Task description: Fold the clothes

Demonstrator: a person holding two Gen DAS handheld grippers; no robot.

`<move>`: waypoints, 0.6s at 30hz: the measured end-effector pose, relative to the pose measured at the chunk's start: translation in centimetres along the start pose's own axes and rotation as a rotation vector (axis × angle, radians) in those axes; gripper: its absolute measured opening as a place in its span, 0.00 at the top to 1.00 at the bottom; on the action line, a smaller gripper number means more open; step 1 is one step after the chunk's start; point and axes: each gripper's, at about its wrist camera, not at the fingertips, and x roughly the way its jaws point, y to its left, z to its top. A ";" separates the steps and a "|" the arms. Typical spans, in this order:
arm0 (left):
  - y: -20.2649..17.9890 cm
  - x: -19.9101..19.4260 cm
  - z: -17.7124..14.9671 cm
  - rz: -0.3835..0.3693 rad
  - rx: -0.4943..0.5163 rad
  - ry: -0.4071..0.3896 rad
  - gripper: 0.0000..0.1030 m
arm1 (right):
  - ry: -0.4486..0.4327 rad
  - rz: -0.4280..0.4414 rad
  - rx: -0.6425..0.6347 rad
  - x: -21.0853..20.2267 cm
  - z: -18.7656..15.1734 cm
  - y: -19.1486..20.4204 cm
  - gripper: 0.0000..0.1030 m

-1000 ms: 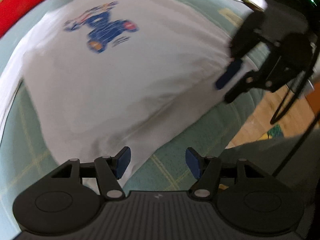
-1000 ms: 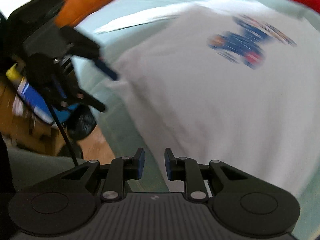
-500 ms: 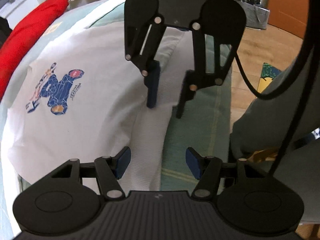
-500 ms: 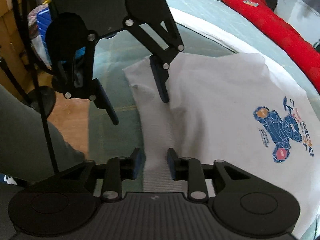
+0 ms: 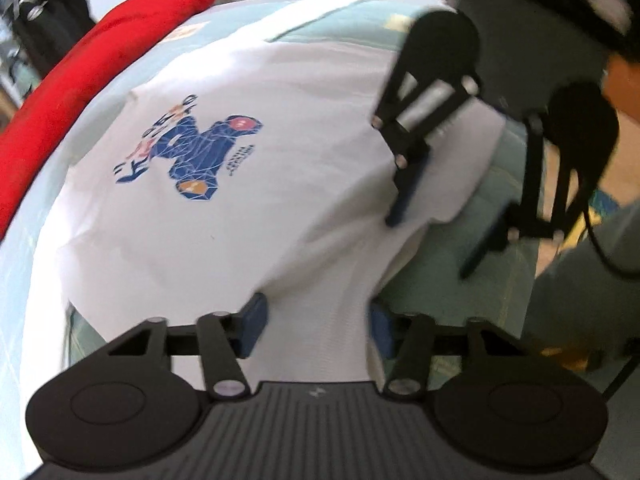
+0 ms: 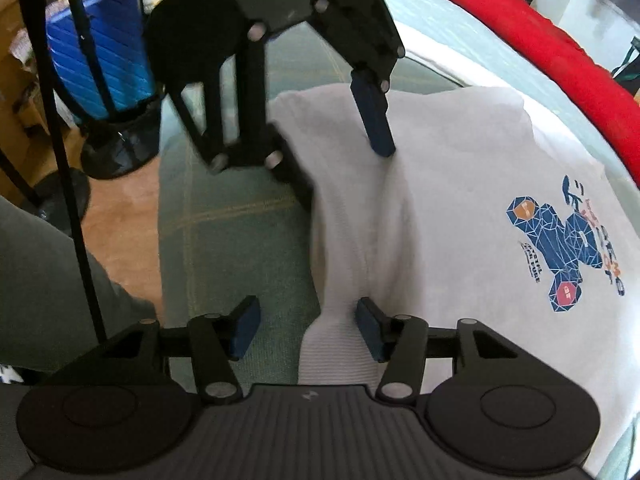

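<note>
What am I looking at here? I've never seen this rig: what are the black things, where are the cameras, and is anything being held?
No robot: a person carries two hand-held grippers, each with a camera looking along its fingers. The black body at the bottom of each picture is that camera's own gripper; the other one shows further up. The left gripper has just been closing its fingers, the right gripper opening; both straddle the near edge of a white T-shirt with a blue print, but the pads do not visibly press it, so nothing is held. The shirt lies on a pale green checked bed cover, with a red garment beyond.
</note>
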 end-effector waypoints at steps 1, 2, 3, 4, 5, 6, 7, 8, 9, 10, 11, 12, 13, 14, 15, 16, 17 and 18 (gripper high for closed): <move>-0.2 -0.2 0.0 0.000 0.006 -0.011 0.60 | 0.001 -0.020 -0.010 0.0 0.1 0.3 0.45; -0.5 -0.5 0.0 0.003 0.018 -0.023 0.61 | 0.002 -0.038 -0.014 0.0 0.1 0.6 0.45; -1.0 -0.6 0.0 0.005 0.043 -0.030 0.61 | 0.002 -0.048 0.002 -0.1 0.2 0.7 0.46; -1.5 -0.7 -0.1 0.007 0.071 -0.034 0.62 | -0.001 -0.054 0.029 -0.3 0.3 0.6 0.47; -2.2 -0.7 -0.1 0.009 0.105 -0.035 0.65 | -0.004 -0.056 0.055 -0.3 0.3 0.5 0.47; -2.8 -0.4 -0.1 0.013 0.142 -0.030 0.67 | -0.006 -0.058 0.081 -0.4 0.3 0.4 0.47; -3.5 -0.1 -0.2 0.017 0.179 -0.024 0.71 | -0.008 -0.061 0.102 -0.4 0.3 0.3 0.47; -4.1 0.2 -0.2 0.028 0.225 -0.018 0.77 | -0.008 -0.065 0.106 -0.3 0.3 0.4 0.47; -4.6 0.5 -0.3 0.049 0.266 -0.012 0.81 | -0.008 -0.070 0.106 -0.3 0.3 0.5 0.47; -4.9 0.8 -0.4 0.072 0.306 -0.007 0.88 | -0.009 -0.073 0.103 -0.3 0.4 0.5 0.47; -4.8 0.8 -0.3 0.077 0.304 -0.007 0.90 | -0.011 -0.076 0.101 -0.4 0.4 0.6 0.47; -4.2 0.5 0.1 0.071 0.249 -0.014 0.91 | -0.014 -0.082 0.100 -0.4 0.4 0.7 0.47; -3.4 0.1 0.4 0.061 0.184 -0.019 0.92 | -0.021 -0.093 0.101 -0.5 0.6 0.8 0.47; -2.5 -0.3 0.7 0.051 0.121 -0.022 0.92 | -0.027 -0.104 0.103 -0.6 0.7 0.9 0.47; -1.9 -0.6 0.8 0.041 0.070 -0.025 0.94 | -0.034 -0.115 0.105 -0.7 0.9 1.0 0.47; -1.4 -0.7 0.8 0.030 0.034 -0.025 0.95 | -0.041 -0.127 0.106 -0.9 1.0 1.1 0.47; -1.1 -0.8 0.8 0.018 0.003 -0.024 0.95 | -0.045 -0.138 0.108 -0.9 1.2 1.1 0.47; -0.7 -0.8 0.7 0.007 -0.029 -0.024 0.95 | -0.037 -0.152 0.110 -0.8 1.3 0.9 0.49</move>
